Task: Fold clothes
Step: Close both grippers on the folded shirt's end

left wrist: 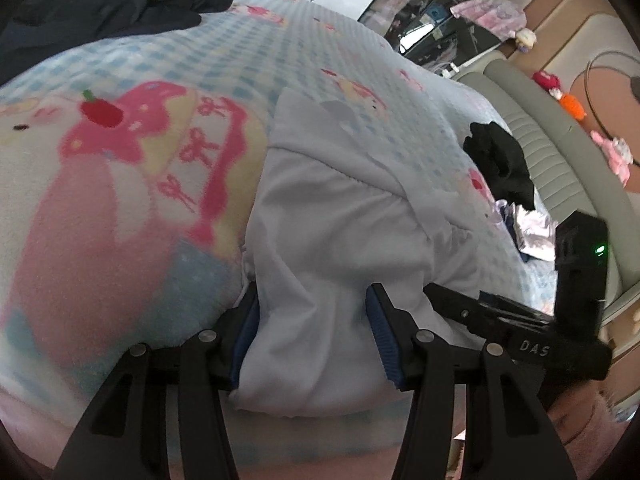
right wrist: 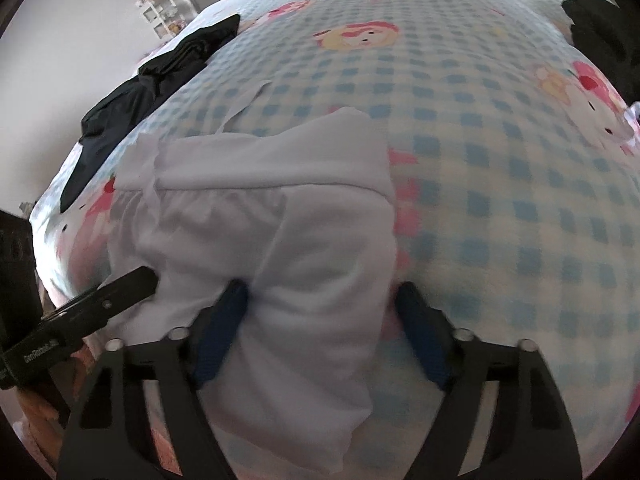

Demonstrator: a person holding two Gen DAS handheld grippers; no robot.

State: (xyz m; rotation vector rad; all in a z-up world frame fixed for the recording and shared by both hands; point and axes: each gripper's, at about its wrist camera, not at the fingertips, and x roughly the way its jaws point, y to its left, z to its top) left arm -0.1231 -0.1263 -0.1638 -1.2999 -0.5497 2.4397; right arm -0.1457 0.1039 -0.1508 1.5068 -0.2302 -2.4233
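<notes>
A white garment [left wrist: 340, 208] lies bunched on a blue-checked cartoon blanket [left wrist: 224, 48] covering the bed. In the left wrist view my left gripper [left wrist: 312, 320] is open, its blue pads either side of the garment's near edge, with cloth bulging between them. The right gripper's body [left wrist: 520, 320] shows just to the right, at the same edge. In the right wrist view the white garment [right wrist: 272, 200] fills the middle, and my right gripper [right wrist: 320, 320] is open with a fold of cloth between its fingers. The left gripper's finger [right wrist: 120, 288] touches the garment at the left.
A dark garment [left wrist: 112, 4] is piled at the blanket's far left, also the dark garment [right wrist: 160, 76] in the right view. A small black garment [left wrist: 500, 160] lies near the grey padded headboard [left wrist: 540, 128]. Plush toys [left wrist: 572, 104] sit beyond it.
</notes>
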